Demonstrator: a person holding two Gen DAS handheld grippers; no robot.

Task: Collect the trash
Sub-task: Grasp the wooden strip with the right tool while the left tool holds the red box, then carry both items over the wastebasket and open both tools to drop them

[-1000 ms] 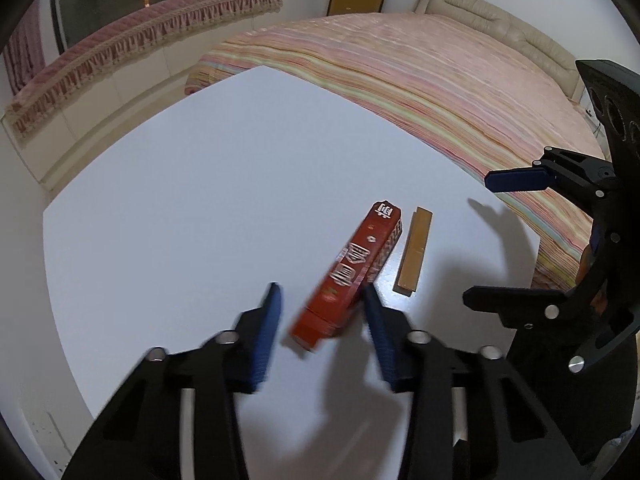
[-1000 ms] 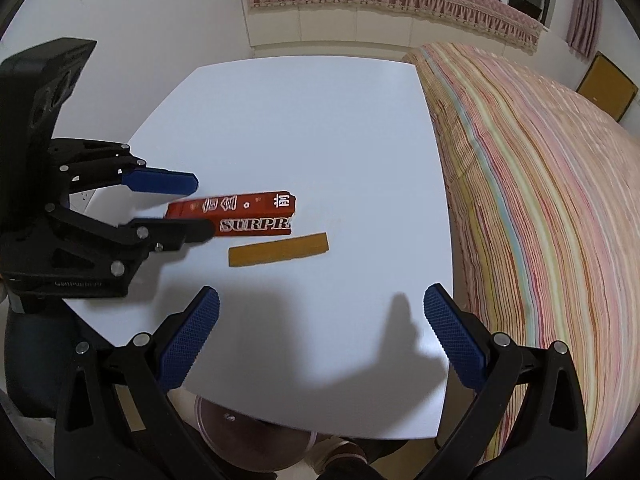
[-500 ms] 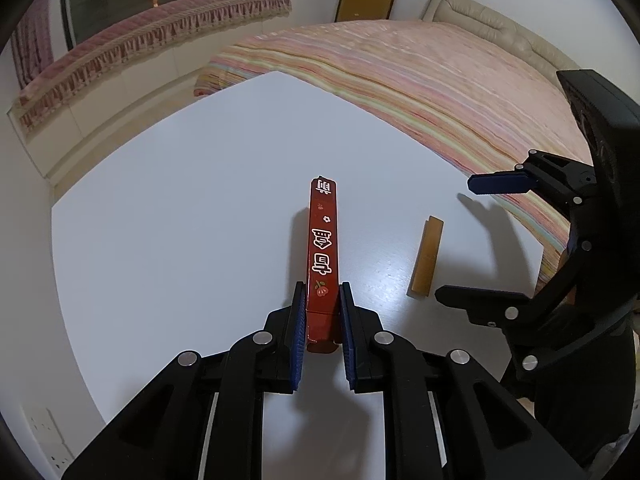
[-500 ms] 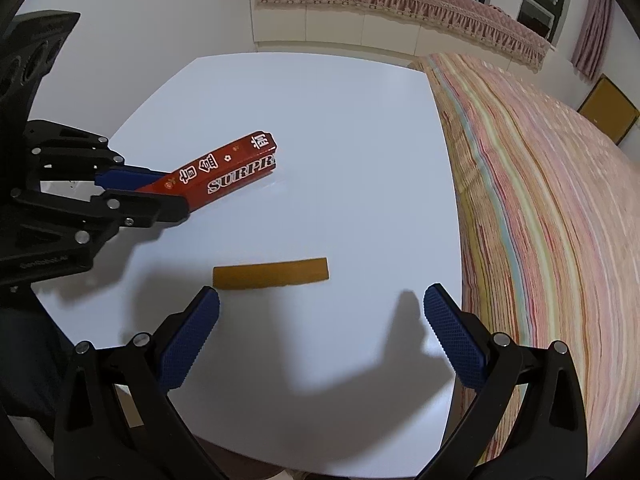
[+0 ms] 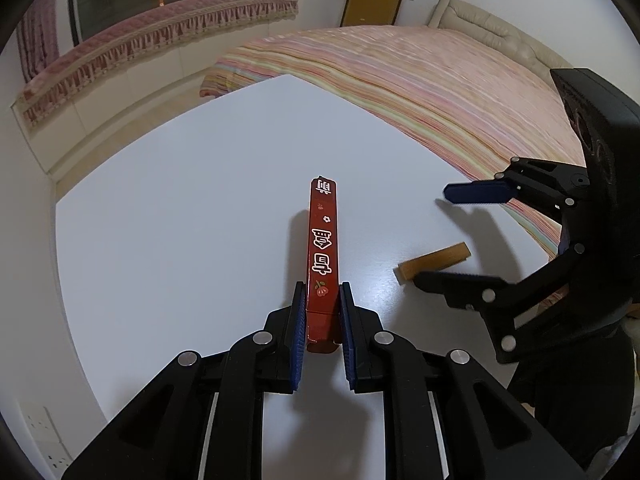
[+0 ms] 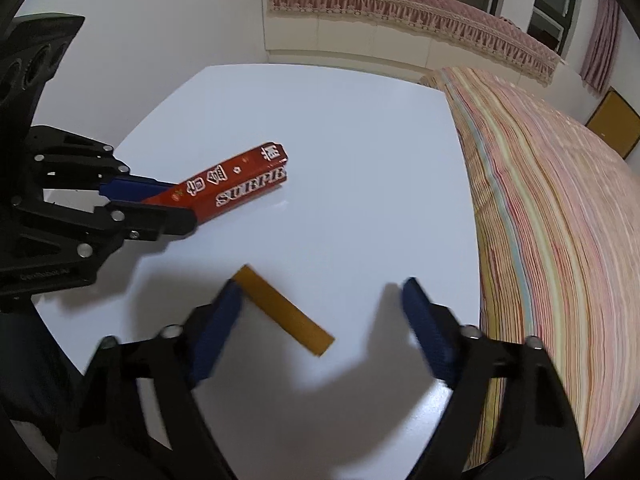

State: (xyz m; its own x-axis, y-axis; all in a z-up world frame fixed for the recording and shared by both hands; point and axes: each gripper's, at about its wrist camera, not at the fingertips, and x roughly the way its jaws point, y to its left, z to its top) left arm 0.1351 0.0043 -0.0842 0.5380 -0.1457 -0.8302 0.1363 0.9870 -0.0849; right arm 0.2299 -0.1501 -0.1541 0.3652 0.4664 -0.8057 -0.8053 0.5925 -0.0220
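Observation:
A long red box with white lettering points away from me, and my left gripper is shut on its near end. In the right wrist view the red box slants up off the white table in the left gripper. A flat yellow-brown strip lies askew on the table between the fingers of my right gripper, whose jaws are closing. Its left finger is at the strip's far end, while the right finger stands clear. From the left wrist view, the right gripper straddles the strip.
A bed with a striped pink cover runs along the table's right edge. A fringed pink window bench lies beyond the table. A white wall is on the left of the right wrist view.
The left jaws closed on the red box and swung it in line with the fingers. The right jaws narrowed around the strip, which turned from crosswise to diagonal.

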